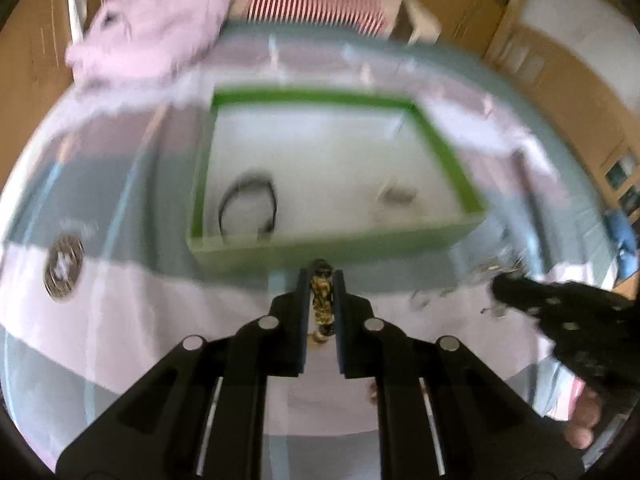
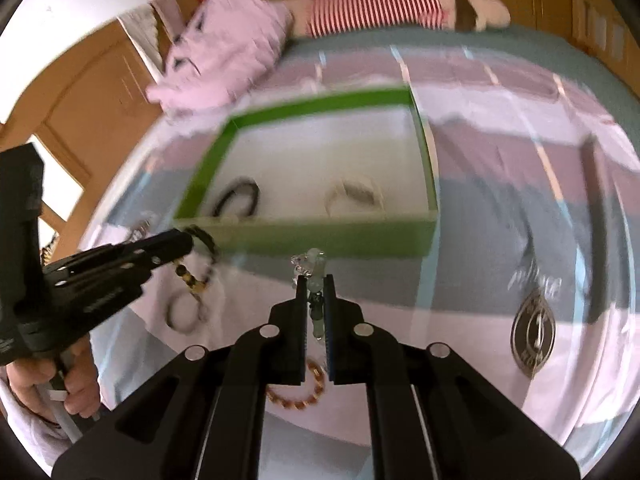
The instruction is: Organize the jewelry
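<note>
A green-rimmed box (image 1: 448, 152) (image 2: 320, 240) with a white floor lies on the bed ahead of both grippers. Inside it rest a black bracelet (image 1: 248, 208) (image 2: 238, 200) and a pale bracelet (image 1: 398, 194) (image 2: 354, 196). My left gripper (image 1: 322, 276) (image 2: 188, 236) is shut on a brown-and-gold beaded bracelet (image 1: 322, 300) (image 2: 200, 268), just short of the box's near wall. My right gripper (image 2: 314, 280) (image 1: 496, 284) is shut on a clear crystal bracelet (image 2: 312, 268), also near the front wall. An amber bead bracelet (image 2: 304, 392) and a dark ring-shaped bracelet (image 2: 184, 312) lie on the bedspread.
The bedspread (image 2: 500, 184) has pink, grey and white stripes with a round emblem (image 1: 64, 268) (image 2: 534, 336). A pink garment (image 1: 156, 20) (image 2: 224, 48) and a red-striped plush (image 2: 372, 8) lie at the far edge. A hand (image 2: 60, 384) holds the left gripper's handle. Wooden cabinets stand behind.
</note>
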The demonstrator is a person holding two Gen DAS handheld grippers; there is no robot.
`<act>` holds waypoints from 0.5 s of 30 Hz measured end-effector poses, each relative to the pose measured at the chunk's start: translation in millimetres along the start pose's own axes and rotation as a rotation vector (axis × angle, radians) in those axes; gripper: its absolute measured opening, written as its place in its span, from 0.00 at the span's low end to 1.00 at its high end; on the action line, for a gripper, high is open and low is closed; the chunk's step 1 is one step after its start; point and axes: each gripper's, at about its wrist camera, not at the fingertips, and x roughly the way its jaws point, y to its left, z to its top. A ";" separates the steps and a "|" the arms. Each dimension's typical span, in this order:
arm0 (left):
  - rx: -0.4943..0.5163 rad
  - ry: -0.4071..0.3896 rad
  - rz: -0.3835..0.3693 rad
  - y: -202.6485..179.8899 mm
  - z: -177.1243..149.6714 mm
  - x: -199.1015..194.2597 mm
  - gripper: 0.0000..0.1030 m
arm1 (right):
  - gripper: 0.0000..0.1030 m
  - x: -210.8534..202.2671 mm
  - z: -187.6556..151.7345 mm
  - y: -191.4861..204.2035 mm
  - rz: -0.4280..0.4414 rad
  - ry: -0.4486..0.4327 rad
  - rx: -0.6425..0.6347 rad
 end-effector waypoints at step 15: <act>-0.096 -0.092 0.028 15.6 62.1 38.7 0.10 | 0.11 80.6 45.0 -6.9 -0.002 0.016 0.112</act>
